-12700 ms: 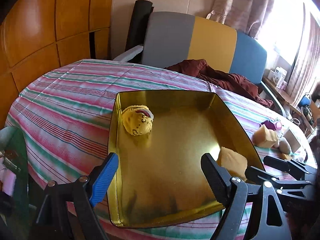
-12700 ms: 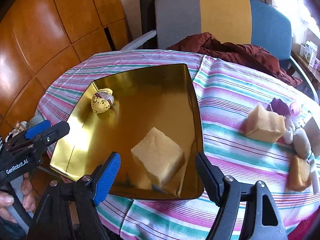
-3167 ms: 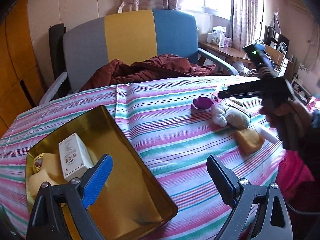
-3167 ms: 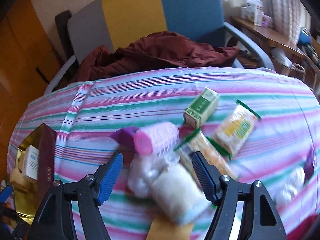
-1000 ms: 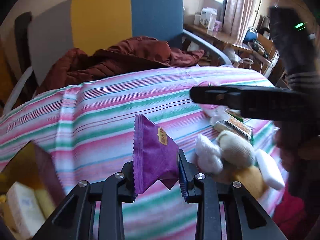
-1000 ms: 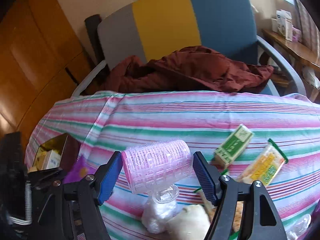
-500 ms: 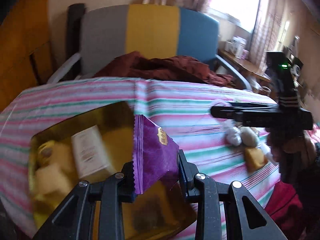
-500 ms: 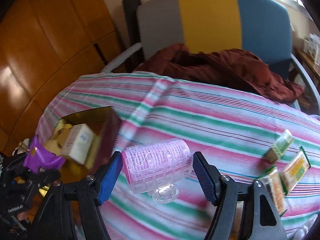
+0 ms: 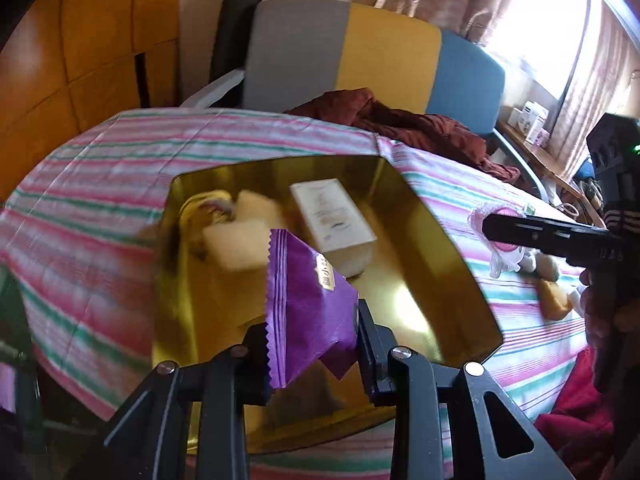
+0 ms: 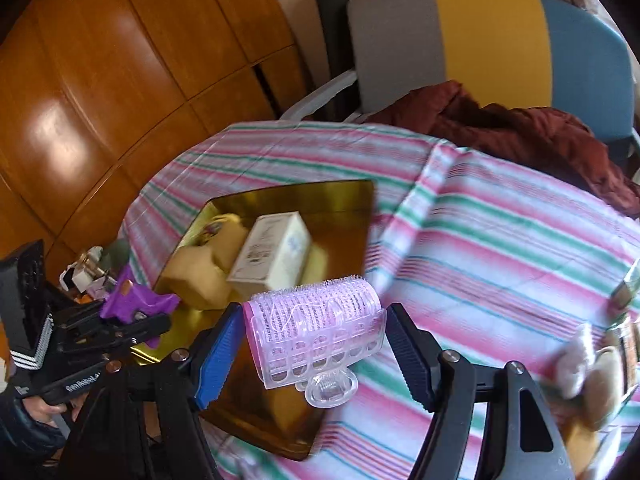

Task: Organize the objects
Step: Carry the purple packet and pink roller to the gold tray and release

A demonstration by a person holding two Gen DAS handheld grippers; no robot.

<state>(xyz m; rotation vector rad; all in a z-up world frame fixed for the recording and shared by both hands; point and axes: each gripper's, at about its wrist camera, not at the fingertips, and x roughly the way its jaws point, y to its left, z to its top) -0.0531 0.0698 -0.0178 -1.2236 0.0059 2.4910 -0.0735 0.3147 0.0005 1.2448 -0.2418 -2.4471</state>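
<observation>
The left gripper (image 9: 312, 332) pinches a shiny purple packet (image 9: 308, 304) with zigzag edges. The right gripper (image 10: 316, 340) squeezes a pink bumpy roller (image 10: 316, 324) over the gold tray (image 10: 352, 216).

Both views ride on hand-held grippers and look forward and down along their own fingers at the striped tablecloth (image 9: 92, 184). The left wrist view sits close over the near edge of the gold tray (image 9: 452, 248), facing the tricolour chair (image 9: 384, 52). The right wrist view looks from further right, with the tray (image 10: 340, 200) to its left. Both share the tray, the white box (image 10: 276, 252) and the chair; each also catches the other gripper.
</observation>
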